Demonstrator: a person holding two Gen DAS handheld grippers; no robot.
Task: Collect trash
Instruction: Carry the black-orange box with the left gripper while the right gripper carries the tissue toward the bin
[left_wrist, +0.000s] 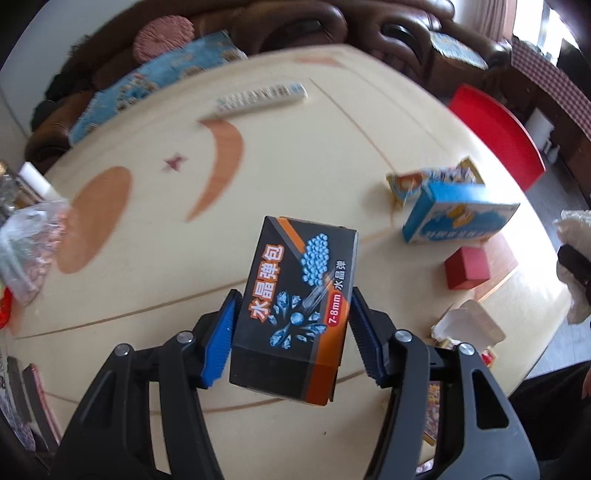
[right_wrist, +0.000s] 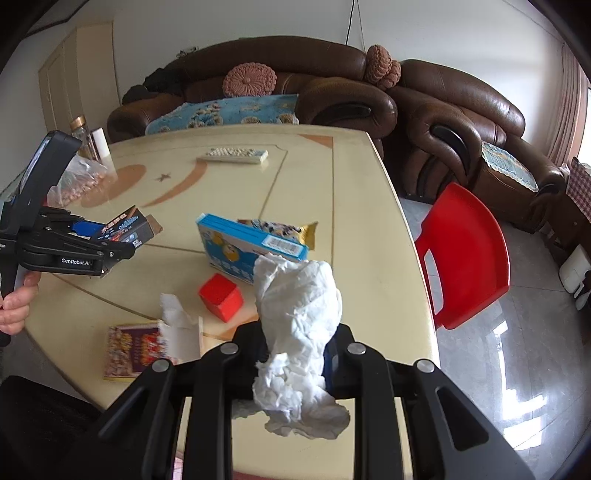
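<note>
My left gripper (left_wrist: 291, 328) is shut on a black and orange box (left_wrist: 295, 306) with blue beads printed on it and holds it above the table (left_wrist: 147, 258). The same gripper and box (right_wrist: 125, 227) show at the left of the right wrist view. My right gripper (right_wrist: 297, 339) is shut on a crumpled white tissue (right_wrist: 299, 332) above the table's near edge. On the table lie a blue box (right_wrist: 243, 251), a gold snack wrapper (right_wrist: 295, 229), a red cube (right_wrist: 221, 297), a torn white carton (right_wrist: 179, 325) and a colourful flat pack (right_wrist: 133, 349).
A white remote (right_wrist: 236, 154) lies at the far side of the table. A plastic bag of nuts (right_wrist: 79, 181) and a jar (right_wrist: 83, 134) stand at the left. A red plastic chair (right_wrist: 469, 254) stands right of the table. Brown sofas (right_wrist: 332, 85) line the wall.
</note>
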